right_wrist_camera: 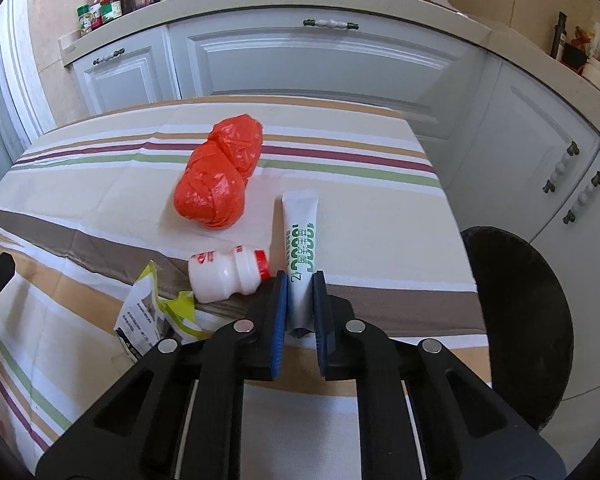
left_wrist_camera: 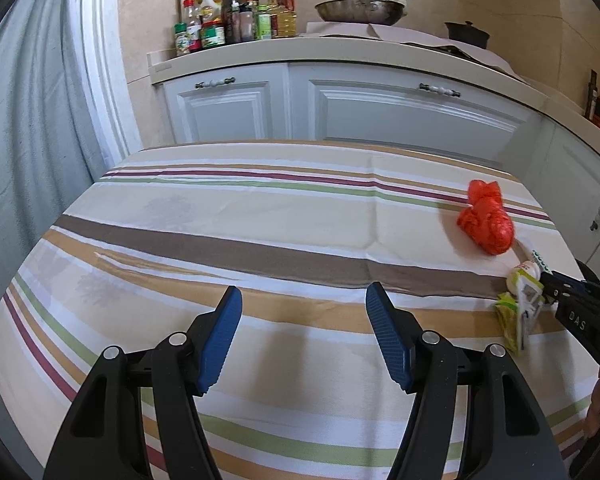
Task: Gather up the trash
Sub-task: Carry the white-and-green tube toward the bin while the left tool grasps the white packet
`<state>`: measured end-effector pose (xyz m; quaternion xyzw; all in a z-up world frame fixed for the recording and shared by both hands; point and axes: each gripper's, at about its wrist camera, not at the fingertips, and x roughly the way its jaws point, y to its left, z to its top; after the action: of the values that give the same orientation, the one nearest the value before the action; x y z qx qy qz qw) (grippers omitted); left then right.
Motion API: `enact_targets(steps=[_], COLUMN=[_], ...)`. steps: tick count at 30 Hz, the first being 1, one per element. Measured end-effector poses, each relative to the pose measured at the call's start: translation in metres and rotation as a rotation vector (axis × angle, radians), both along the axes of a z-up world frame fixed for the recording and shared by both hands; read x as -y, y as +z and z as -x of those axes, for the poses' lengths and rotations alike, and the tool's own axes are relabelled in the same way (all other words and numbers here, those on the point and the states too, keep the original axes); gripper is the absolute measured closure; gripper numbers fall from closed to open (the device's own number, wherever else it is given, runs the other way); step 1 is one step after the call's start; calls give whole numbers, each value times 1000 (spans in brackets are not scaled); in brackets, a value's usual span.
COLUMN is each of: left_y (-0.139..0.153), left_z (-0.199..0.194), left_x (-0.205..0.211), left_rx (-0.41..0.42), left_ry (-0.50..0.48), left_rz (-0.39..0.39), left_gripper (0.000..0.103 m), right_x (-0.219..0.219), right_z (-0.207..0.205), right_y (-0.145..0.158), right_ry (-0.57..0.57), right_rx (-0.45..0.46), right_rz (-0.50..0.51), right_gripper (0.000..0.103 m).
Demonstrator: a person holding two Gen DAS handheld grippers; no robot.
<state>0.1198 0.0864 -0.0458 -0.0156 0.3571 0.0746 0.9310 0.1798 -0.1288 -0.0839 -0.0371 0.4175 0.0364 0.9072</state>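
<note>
My right gripper (right_wrist_camera: 301, 280) is shut on the near end of a white tube with green print (right_wrist_camera: 300, 232), which lies on the striped tablecloth (right_wrist_camera: 380, 240). Just left of the tube a small white bottle with a red cap (right_wrist_camera: 224, 276) lies on its side. A crumpled yellow-green wrapper (right_wrist_camera: 156, 312) sits beside the bottle, and a knotted red plastic bag (right_wrist_camera: 216, 176) is farther back. My left gripper (left_wrist_camera: 304, 300) hovers open over bare cloth, with nothing between its fingers. In its view the red bag (left_wrist_camera: 488, 220), the bottle (left_wrist_camera: 522, 274) and the wrapper (left_wrist_camera: 512, 320) are far right.
A black round bin (right_wrist_camera: 516, 320) stands on the floor just off the table's right edge. White kitchen cabinets (left_wrist_camera: 380, 112) run behind the table and round to the right. Bottles and jars (left_wrist_camera: 220, 24) and a wok (left_wrist_camera: 360, 10) stand on the counter. A curtain (left_wrist_camera: 28, 140) hangs at left.
</note>
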Motion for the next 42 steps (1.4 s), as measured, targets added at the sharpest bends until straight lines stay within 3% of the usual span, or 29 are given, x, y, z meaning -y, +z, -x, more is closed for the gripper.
enact_targets(steps=[23, 34, 37, 40, 42], left_y=[10, -16, -19, -21, -24], left_z=[5, -13, -18, -18, -19], left_x=[108, 141, 141, 141, 141], left_rx=[23, -78, -108, -117, -138], left_ry=[-241, -285, -286, -287, -297], left_rz=[11, -37, -18, -7, -2], left_gripper=[36, 35, 35, 50, 66], right_x=[85, 124, 129, 132, 132], right_z=[47, 58, 58, 58, 58], right_y=[29, 26, 25, 24, 23], right_ry=[-135, -201, -207, -210, -210], right_rx=[113, 119, 116, 116, 115], right_rz=[-30, -64, -69, -72, -74], right_gripper=[93, 92, 92, 92, 92])
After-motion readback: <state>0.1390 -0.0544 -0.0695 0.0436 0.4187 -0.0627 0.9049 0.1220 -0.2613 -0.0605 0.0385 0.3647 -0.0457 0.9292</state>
